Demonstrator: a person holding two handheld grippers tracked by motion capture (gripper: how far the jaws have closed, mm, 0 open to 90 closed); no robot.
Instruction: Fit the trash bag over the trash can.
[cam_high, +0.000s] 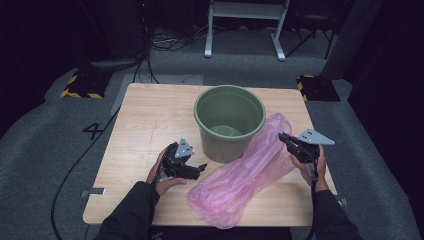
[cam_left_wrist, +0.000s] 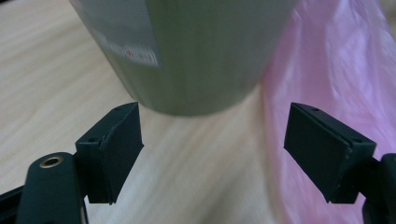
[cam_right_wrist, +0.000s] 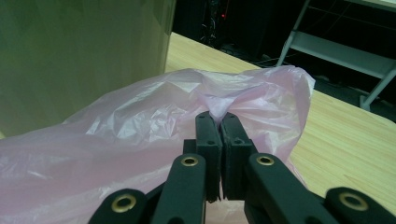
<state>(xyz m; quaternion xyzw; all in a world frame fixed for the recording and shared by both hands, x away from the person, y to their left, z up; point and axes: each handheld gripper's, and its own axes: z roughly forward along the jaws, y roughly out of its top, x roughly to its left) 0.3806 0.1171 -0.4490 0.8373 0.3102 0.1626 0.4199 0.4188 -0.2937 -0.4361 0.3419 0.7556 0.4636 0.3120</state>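
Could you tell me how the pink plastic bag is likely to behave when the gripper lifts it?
The pink plastic bag looks thin and crinkled, so it will probably sag and drape rather than hold shape. It seems very light. The right gripper pinches only a bunched fold, so the glossy film might slip out.

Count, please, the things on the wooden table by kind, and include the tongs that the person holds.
Round green plastic bucket: 1
Thin pink plastic bag: 1
Black two-jaw tongs: 2, the left tongs open and empty, the right tongs shut on the bag's edge
Total: 4
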